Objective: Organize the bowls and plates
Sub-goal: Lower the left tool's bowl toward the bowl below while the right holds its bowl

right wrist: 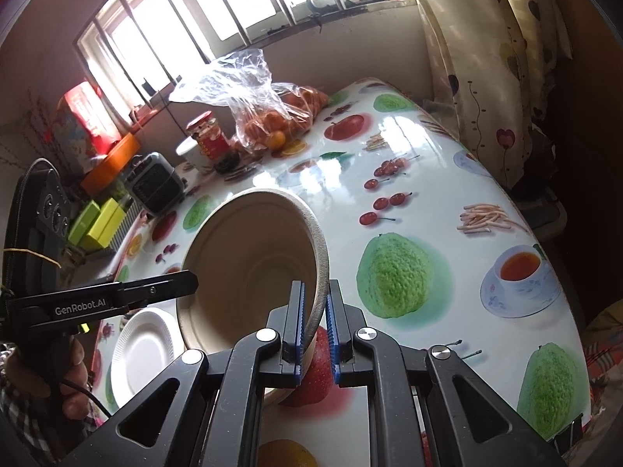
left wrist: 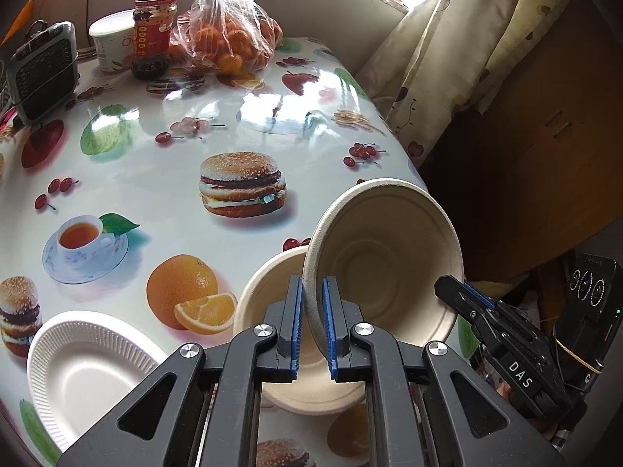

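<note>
Two grippers, left and right, clench opposite rims of one tilted beige pulp bowl above a second beige bowl, seemingly mid-nesting; beside that bowl, the white ribbed paper plate awaits sorting.

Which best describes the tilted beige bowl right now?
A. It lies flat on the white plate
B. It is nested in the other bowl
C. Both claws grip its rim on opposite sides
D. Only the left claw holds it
C: the left claw and the right claw each pinch the rim of the tilted beige bowl, which is raised above the other bowl.
</note>
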`<act>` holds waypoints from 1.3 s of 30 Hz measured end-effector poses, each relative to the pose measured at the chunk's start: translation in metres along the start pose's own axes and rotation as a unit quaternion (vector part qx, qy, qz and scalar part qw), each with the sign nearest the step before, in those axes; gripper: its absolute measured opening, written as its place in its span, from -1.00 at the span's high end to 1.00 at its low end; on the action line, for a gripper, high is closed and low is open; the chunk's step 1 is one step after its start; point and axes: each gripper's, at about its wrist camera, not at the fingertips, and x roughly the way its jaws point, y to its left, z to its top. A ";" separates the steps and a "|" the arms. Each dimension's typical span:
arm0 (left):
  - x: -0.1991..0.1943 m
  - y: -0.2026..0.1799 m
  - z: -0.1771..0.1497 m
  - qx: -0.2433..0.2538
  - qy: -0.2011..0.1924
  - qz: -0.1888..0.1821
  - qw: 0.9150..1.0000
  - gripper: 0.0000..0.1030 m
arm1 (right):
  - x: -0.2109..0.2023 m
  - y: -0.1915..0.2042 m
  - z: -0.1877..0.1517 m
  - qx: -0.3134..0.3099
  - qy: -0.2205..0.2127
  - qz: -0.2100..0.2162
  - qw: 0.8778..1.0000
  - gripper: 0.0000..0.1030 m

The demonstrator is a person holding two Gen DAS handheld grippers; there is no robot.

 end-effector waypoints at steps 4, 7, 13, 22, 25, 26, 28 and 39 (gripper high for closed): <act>-0.003 0.008 -0.005 -0.004 0.003 0.004 1.000 0.80 | 0.004 0.005 -0.005 -0.001 0.006 0.003 1.000 0.79; -0.003 0.012 -0.008 -0.006 0.006 0.006 1.000 0.80 | 0.006 0.010 -0.009 -0.003 0.010 0.005 1.000 0.79; -0.004 0.018 -0.015 -0.008 0.008 0.013 1.000 0.80 | 0.012 0.014 -0.014 -0.004 0.019 0.005 1.000 0.79; -0.004 0.023 -0.020 -0.012 0.015 0.019 1.000 0.80 | 0.016 0.017 -0.022 -0.004 0.027 0.007 1.000 0.78; -0.003 0.022 -0.023 -0.008 0.017 0.023 1.000 0.80 | 0.015 0.017 -0.024 -0.005 0.028 0.005 1.000 0.78; -0.003 0.022 -0.024 -0.009 0.017 0.024 1.000 0.80 | 0.016 0.018 -0.025 -0.005 0.029 0.004 1.000 0.78; -0.003 0.021 -0.026 -0.003 0.014 0.027 1.000 0.80 | 0.017 0.018 -0.026 -0.005 0.030 0.003 1.000 0.78; -0.001 0.026 -0.030 -0.006 0.017 0.037 0.999 0.80 | 0.021 0.021 -0.031 -0.009 0.037 0.003 0.999 0.77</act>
